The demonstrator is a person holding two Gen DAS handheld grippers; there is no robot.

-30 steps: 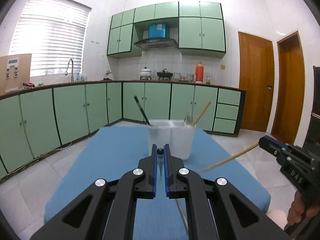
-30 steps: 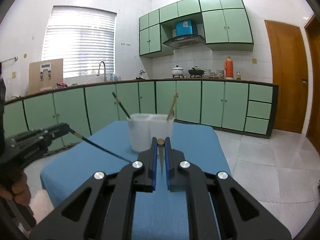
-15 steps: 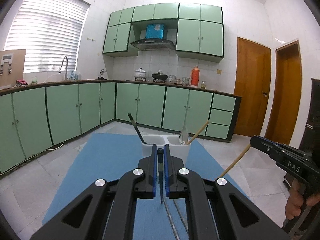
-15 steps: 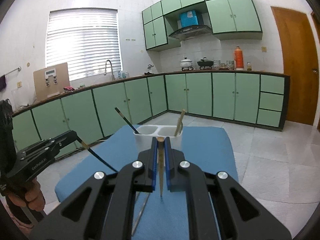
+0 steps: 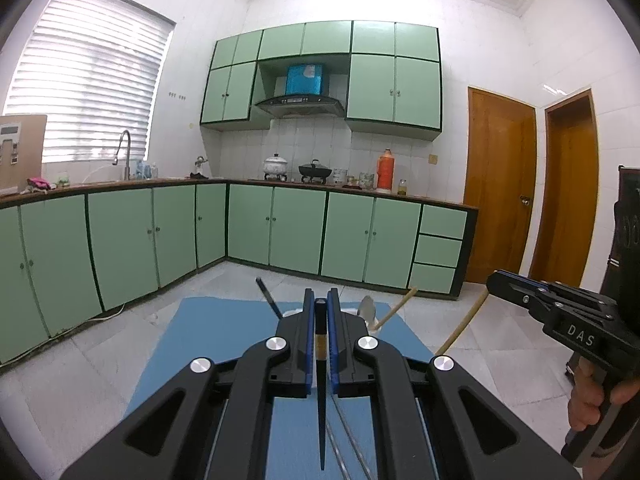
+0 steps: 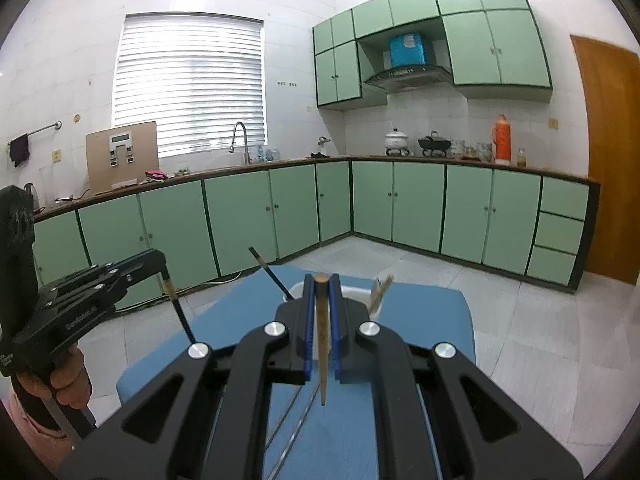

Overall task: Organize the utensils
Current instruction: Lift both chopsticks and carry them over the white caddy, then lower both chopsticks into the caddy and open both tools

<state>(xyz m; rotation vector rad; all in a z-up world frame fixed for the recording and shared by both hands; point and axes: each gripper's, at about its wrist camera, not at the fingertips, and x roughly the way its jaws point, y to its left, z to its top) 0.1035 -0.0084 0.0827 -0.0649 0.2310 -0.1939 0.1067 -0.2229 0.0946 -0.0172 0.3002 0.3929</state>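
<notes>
My left gripper (image 5: 321, 308) is shut on a black chopstick (image 5: 321, 396) that hangs point down; it also shows in the right wrist view (image 6: 160, 264). My right gripper (image 6: 321, 284) is shut on a wooden chopstick (image 6: 322, 344), also point down; it shows in the left wrist view (image 5: 496, 284). Both are held high above the blue table (image 5: 208, 344). A white two-compartment holder (image 6: 352, 294) stands at the far end, mostly hidden behind the fingers. It holds a black chopstick (image 6: 270, 272), a wooden chopstick (image 5: 394, 308) and a spoon (image 5: 367, 307). Two metal chopsticks (image 5: 348, 440) lie on the table below.
Green kitchen cabinets (image 5: 280, 228) line the far and left walls around a tiled floor (image 5: 80, 380). Wooden doors (image 5: 500, 184) stand at the right. The table's near left corner (image 6: 124, 388) shows in the right wrist view.
Both grippers have risen and tilted, so the table and holder now sit lower and farther in view. Each still holds its chopstick.
</notes>
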